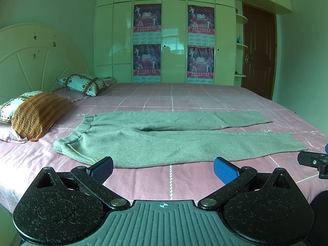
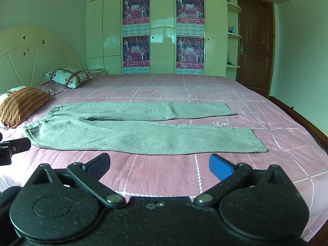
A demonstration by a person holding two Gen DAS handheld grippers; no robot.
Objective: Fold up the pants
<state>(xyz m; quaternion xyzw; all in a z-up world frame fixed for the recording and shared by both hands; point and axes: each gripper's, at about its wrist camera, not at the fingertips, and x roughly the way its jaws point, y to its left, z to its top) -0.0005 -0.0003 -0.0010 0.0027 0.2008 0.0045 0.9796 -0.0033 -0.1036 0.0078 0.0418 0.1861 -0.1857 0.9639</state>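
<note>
"What can't you see well?"

"The small writing on the posters (image 1: 147, 18) on the wardrobe (image 1: 176, 41) is too tiny to read. Left of the pants (image 1: 164, 135), the orange pillow (image 2: 20, 104) covers most of a white one."

"Anything cut off?"

"Yes. Right of the pants, only a bit of the right gripper (image 1: 315, 162) shows at the edge."

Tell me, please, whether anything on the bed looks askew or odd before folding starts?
Nothing much stands out. The grey pants lie flat on the pink sheet, legs slightly splayed; only the waistband is bunched. Both grippers, left and right, are open.
</note>
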